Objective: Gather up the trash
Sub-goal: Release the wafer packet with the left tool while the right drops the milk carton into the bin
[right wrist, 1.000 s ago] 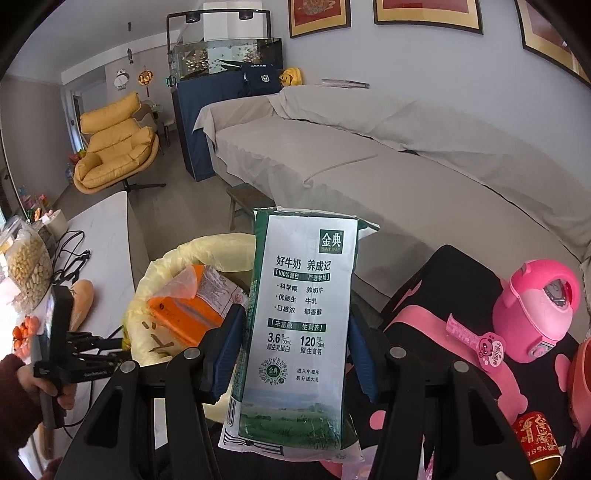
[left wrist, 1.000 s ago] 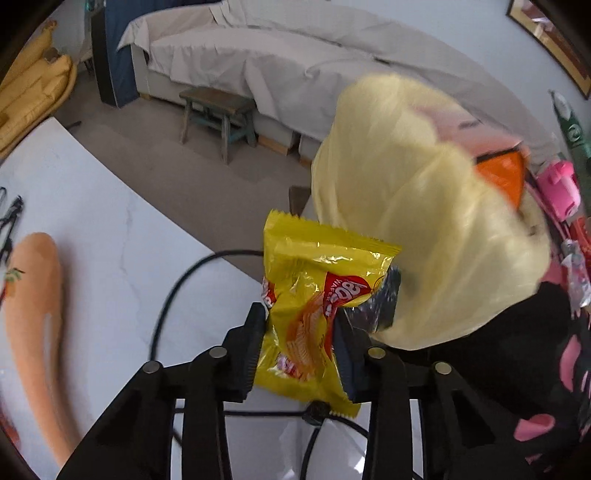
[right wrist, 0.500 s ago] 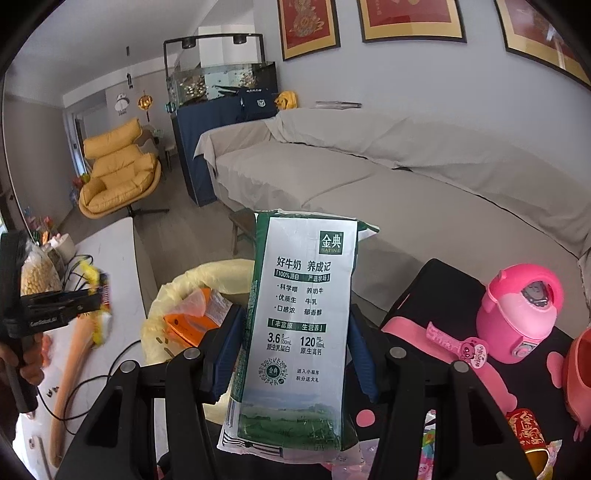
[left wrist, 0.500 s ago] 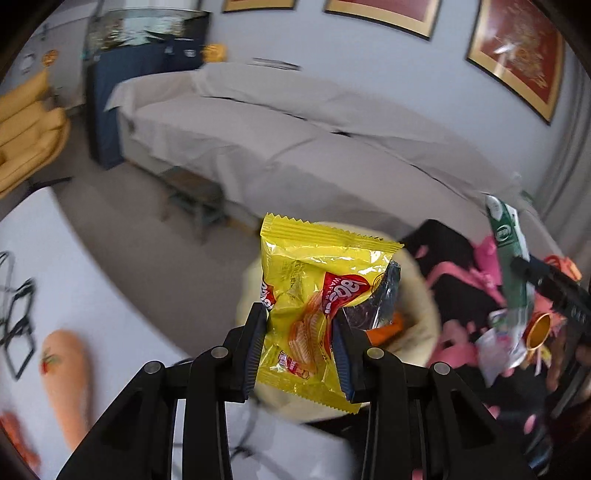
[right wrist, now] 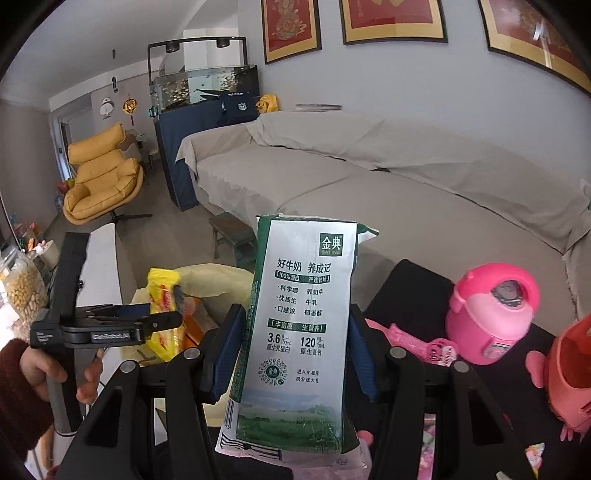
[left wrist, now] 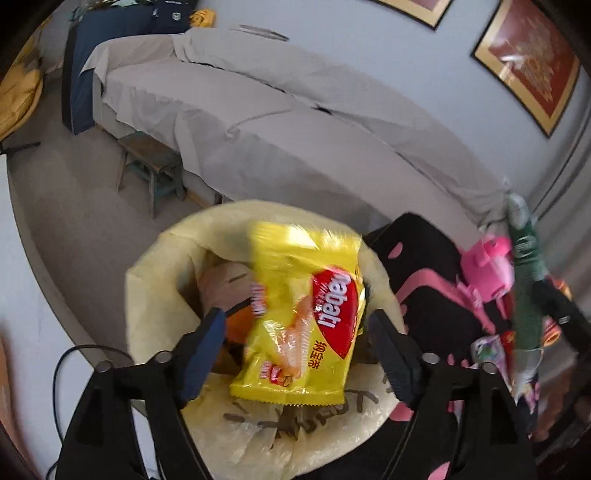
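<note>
A long sofa point(right wrist: 369, 177) under a grey sheet fills the middle. Framed red pictures point(right wrist: 393, 18) hang on the pale wall above. A yellow armchair point(right wrist: 99, 177) stands at the left.

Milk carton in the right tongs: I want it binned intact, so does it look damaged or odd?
Yes: the milk carton is squashed flat with its top corner crumpled, clearly empty trash. It stands upright, clamped between the right tongs, and nothing is visibly leaking.
</note>
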Demonstrator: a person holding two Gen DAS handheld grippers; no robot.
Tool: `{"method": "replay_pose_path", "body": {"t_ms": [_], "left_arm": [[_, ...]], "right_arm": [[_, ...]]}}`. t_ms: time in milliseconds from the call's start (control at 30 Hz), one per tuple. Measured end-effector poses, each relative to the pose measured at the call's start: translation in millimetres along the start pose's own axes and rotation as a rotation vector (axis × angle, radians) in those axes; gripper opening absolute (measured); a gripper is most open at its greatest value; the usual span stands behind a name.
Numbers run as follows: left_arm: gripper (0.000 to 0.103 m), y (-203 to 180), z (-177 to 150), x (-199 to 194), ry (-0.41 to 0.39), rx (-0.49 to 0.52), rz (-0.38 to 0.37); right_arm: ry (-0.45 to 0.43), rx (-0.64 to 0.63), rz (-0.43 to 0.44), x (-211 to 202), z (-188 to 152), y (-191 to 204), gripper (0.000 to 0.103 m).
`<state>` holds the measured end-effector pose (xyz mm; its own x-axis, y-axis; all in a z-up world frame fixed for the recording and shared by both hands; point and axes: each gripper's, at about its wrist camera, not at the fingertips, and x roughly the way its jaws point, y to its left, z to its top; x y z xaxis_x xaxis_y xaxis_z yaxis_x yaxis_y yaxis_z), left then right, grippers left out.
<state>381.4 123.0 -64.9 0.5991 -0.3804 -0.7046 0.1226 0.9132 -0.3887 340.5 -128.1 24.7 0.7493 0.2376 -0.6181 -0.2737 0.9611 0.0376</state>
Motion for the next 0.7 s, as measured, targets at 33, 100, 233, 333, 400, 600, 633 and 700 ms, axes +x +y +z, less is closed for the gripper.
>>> {"method": "replay_pose_path", "body": {"t_ms": [33,100,233,333,400,600,633,700], "left_arm": [[0.085,1.1,1.7,-5.5,-0.01,0.0,-0.001],[0.085,6.0,6.7,-22.6,-0.036,-0.003,-0.006],[0.086,21.7,15.5,-60.9,-0.139,-0.018,0.062],[0.087,33.2,14.6,-86.5,-0.246,-0.029,0.163],[0.088,41.7,9.5,-96.3,-0.281,-0.044,0.188],[0.089,61.3,-10.5,-96.7,-0.265,-0.066,0.19],[0.089,63.2,-13.6,-96.1,-0.262,-0.067,0.191],[0.089,68.8,-20.2,-95.9,-0.26,-0.075,0.194]], "right_arm": [[0.004,-0.006,0.011,5.2,1.8,5.3,0.051],[0.008,-0.013,0.033,15.3,6.3,17.9,0.051],[0.026,-0.019,0.109,40.8,15.1,46.3,0.051],[0.068,-0.018,0.147,71.1,18.4,69.0,0.051],[0.083,-0.017,0.142,92.8,19.9,83.0,0.051],[-0.007,-0.04,0.08,128.4,19.6,106.2,0.051],[-0.013,-0.043,0.088,129.7,17.9,107.9,0.052],[-0.022,-0.032,0.102,124.3,8.6,106.0,0.079]]}}
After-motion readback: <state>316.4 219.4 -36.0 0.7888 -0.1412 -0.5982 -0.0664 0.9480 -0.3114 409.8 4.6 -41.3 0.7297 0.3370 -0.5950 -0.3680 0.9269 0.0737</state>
